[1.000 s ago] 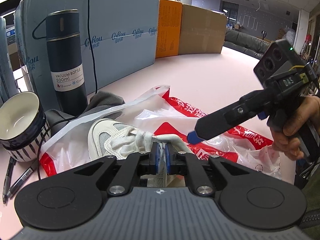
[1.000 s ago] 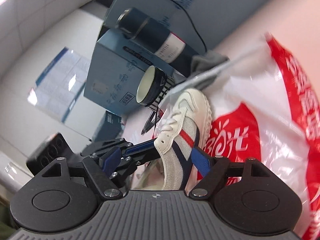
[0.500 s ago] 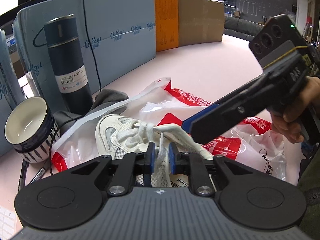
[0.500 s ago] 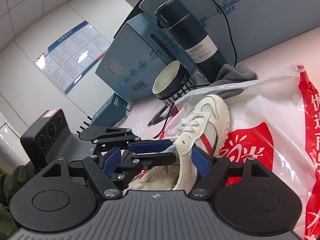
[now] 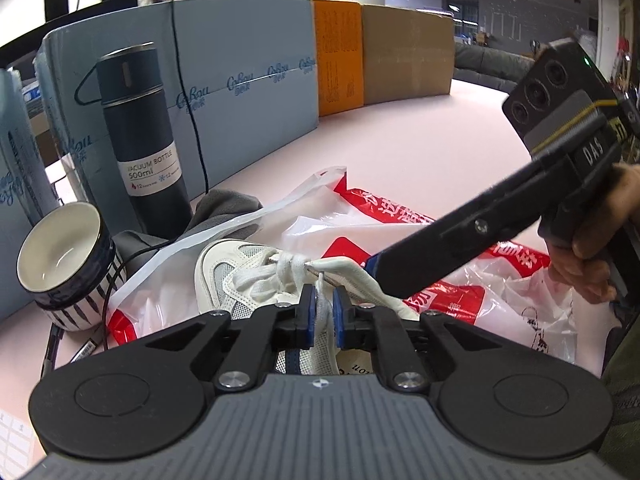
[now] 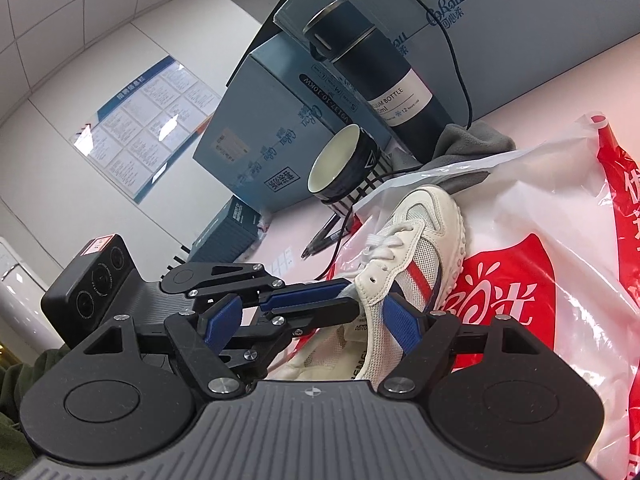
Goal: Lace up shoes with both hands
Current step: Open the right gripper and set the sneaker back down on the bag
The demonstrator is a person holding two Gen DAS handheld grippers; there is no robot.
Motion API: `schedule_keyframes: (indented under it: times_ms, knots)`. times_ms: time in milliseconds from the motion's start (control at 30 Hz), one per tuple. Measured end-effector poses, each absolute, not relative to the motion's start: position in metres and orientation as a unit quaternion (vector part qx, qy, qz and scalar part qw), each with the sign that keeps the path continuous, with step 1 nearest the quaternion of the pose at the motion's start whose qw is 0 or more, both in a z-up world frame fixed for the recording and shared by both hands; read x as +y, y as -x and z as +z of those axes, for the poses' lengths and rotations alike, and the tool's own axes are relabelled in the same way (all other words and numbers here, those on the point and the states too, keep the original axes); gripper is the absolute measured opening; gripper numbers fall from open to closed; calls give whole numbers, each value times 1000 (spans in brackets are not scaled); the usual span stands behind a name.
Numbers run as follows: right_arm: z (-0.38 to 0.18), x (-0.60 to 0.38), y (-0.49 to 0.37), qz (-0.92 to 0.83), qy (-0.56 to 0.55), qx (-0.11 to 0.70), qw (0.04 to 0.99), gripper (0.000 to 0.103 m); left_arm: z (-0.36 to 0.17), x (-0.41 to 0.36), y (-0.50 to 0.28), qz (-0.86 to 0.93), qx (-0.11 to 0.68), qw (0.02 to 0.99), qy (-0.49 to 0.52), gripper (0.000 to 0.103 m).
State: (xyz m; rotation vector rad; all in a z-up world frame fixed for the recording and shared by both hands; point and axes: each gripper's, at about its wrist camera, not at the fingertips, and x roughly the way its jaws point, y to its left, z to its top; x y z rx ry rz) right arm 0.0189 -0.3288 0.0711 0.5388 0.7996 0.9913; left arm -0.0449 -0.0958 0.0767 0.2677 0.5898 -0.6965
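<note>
A white sneaker (image 5: 232,276) with red and navy stripes lies on a red and white plastic bag (image 5: 400,216). My left gripper (image 5: 323,314) is shut on a strand of its white lace (image 5: 322,300), which runs up from the top eyelets. In the right wrist view the left gripper (image 6: 350,298) reaches in from the left to the sneaker's (image 6: 424,232) collar. My right gripper (image 6: 311,306) stands open, wide, with the shoe's side and the left fingers between its blue pads. From the right in the left wrist view, the right gripper (image 5: 382,272) comes in beside the shoe.
A dark vacuum bottle (image 5: 144,140), a striped bowl (image 5: 64,256) and a grey cloth (image 5: 224,208) stand behind the shoe, before blue cartons (image 5: 248,80). Pens (image 6: 328,236) and a black cable (image 5: 192,100) lie at the left. A person's hand (image 5: 592,248) holds the right gripper.
The lace now runs taut from the eyelets to the left pads, which stand a little farther back. The right wrist view has rolled upright, and its finger sits higher beside the shoe.
</note>
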Motion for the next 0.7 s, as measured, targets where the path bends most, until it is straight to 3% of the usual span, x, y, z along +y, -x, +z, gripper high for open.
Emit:
schedule_keyframes:
  times_ms: [267,333,700]
  knots:
    - [71,-331,-20,459,-252,371,767,76,80,-97,44,-330,293,889,-121,8]
    - [71,-332,-19,458,-254,371,767,76,82,-97,43,-330,296,889,-114,1]
    - [71,-333,-16,460,-259,368,765,76,85,-103,41,-326,295,887,-138,1]
